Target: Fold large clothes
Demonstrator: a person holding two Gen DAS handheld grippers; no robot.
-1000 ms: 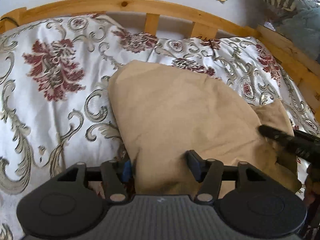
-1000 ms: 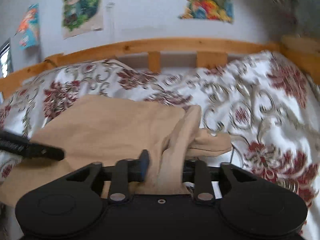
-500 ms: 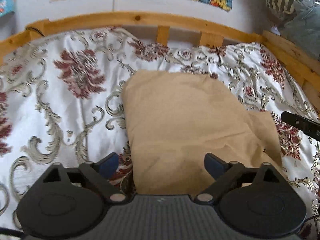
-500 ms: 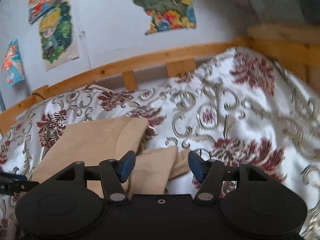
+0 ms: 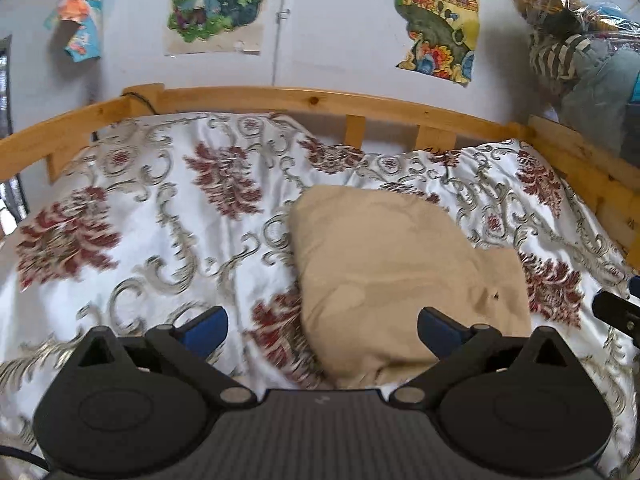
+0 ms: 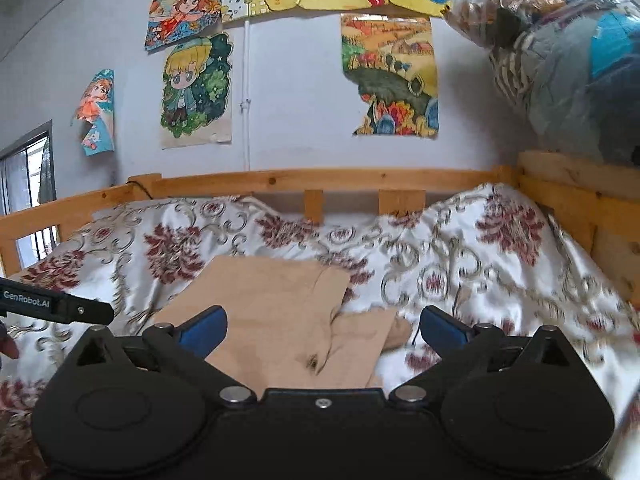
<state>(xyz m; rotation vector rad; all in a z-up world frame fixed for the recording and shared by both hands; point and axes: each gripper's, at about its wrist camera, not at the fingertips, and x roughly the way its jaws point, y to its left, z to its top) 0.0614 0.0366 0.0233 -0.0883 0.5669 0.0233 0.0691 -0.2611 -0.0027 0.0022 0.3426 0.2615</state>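
Posters (image 6: 196, 92) above bedframe (image 6: 320, 180); bagged clothes (image 6: 560, 60) rightward.

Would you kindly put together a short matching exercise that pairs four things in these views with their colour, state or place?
Things:
1. tan garment
2. left gripper
3. bed rail
4. bedspread

Descriptions:
A. pale wood, running along the wall side of the bed
B. white with dark red flowers and grey scrolls
C. jaws wide apart, holding nothing
D. folded into a compact shape, lying on the bed

Pairs: 1-D, 2-C, 3-A, 4-B
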